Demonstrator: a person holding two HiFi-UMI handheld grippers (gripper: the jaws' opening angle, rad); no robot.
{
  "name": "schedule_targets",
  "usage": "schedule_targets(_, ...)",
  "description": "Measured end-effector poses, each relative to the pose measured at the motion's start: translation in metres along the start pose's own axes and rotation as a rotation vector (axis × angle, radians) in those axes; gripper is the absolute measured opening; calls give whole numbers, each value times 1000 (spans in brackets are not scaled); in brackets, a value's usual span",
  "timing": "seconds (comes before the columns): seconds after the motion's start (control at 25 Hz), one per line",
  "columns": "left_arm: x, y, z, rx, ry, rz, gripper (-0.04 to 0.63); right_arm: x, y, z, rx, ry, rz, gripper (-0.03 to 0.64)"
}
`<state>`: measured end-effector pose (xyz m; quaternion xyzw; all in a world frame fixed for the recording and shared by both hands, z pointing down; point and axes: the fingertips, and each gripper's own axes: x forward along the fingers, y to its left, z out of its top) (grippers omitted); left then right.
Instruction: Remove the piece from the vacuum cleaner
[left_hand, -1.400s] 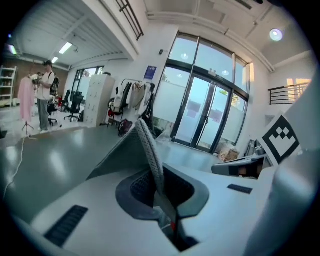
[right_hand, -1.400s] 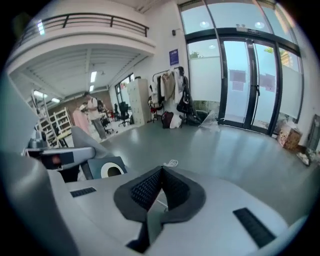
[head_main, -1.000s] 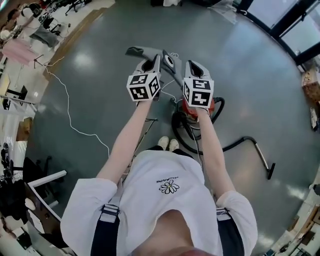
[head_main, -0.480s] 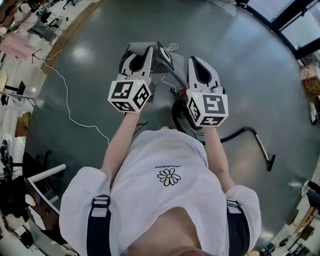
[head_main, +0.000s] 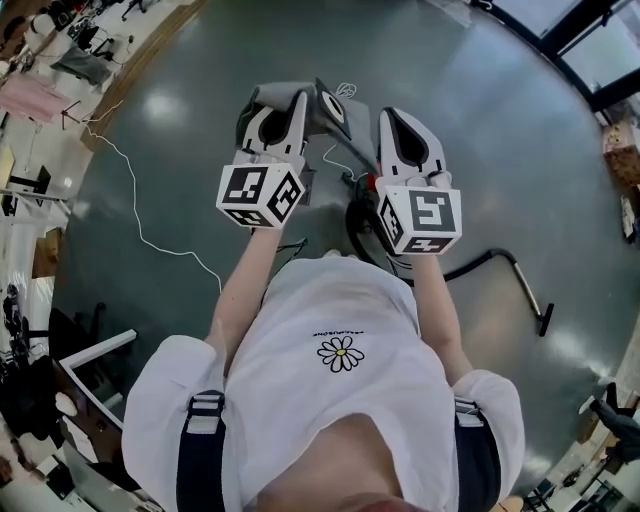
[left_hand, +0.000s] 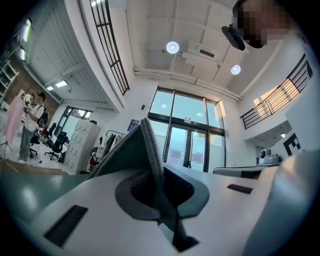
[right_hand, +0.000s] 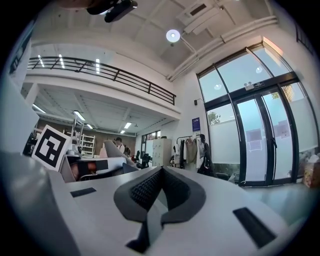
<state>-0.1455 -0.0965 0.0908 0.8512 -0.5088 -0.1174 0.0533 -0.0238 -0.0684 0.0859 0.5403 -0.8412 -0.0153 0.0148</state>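
Left gripper view: left gripper (left_hand: 161, 197) has its jaws clamped on the grey piece (left_hand: 143, 150), which stands up from between the pads. Right gripper view: right gripper (right_hand: 156, 197) has its jaws together with nothing in them. Head view: both grippers are raised side by side over the grey floor (head_main: 480, 150). The piece juts far and right from the left gripper, lifted off the vacuum cleaner (head_main: 357, 235). That sits on the floor under the right gripper, and its hose (head_main: 500, 262) trails right.
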Motion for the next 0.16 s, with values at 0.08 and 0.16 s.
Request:
schedule_targets(0.08, 1, -3, 3, -3, -3, -2, 15, -2, -2, 2, -5, 1, -3, 12)
schedule_targets(0.16, 2, -5, 6, -5, -8, -3, 15, -5, -3, 4, -10, 2, -5, 12)
